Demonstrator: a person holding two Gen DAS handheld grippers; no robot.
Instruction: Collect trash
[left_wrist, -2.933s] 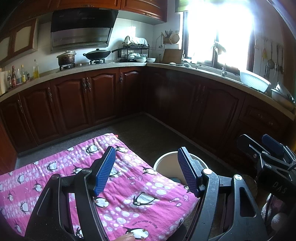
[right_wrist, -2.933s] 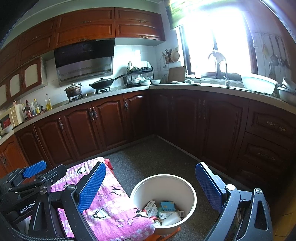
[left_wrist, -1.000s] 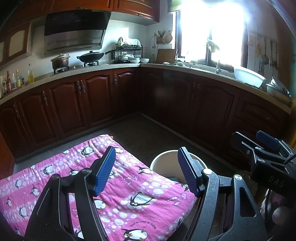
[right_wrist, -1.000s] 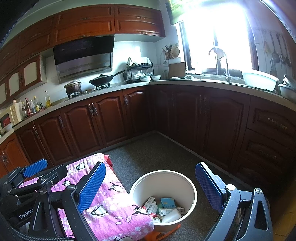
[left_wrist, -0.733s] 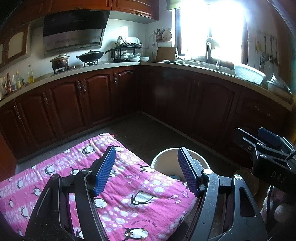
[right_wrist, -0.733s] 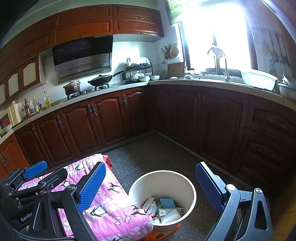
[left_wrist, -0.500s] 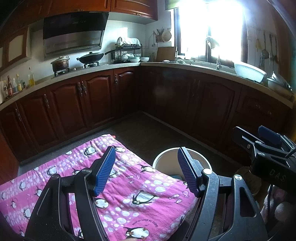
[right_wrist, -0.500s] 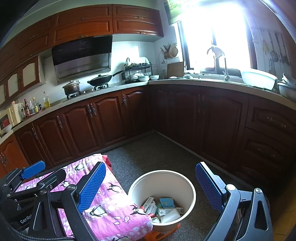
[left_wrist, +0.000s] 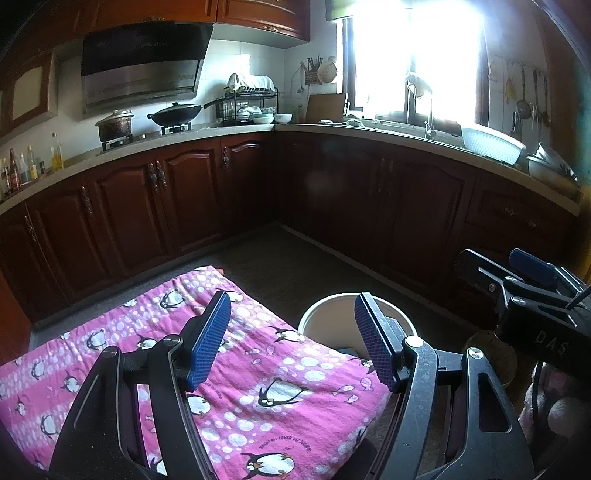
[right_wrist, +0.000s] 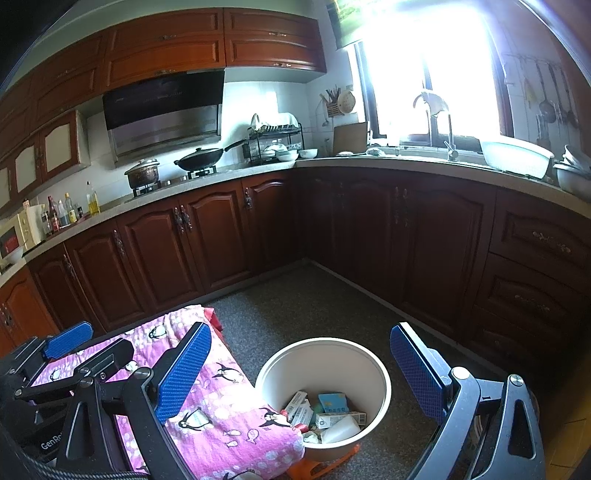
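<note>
Both tongs stand apart and empty: the left gripper (left_wrist: 291, 343) low in its frame over the pink penguin cloth (left_wrist: 258, 387), the right gripper (right_wrist: 301, 373) framing the white bin (right_wrist: 384, 373) at lower centre. The trash (right_wrist: 325, 410), cartons and a bottle, already lies inside the bin, and none shows on the cloth. Collecting looks finished or between pieces; the next move calls for spotting any leftover piece.

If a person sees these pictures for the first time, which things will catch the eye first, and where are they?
The pink penguin cloth fills the lower left, bright against the dark wooden cabinets. Beside it on the floor stands the white bin with cartons and a bottle inside. Both the left gripper and the right gripper hang open and empty above them.
</note>
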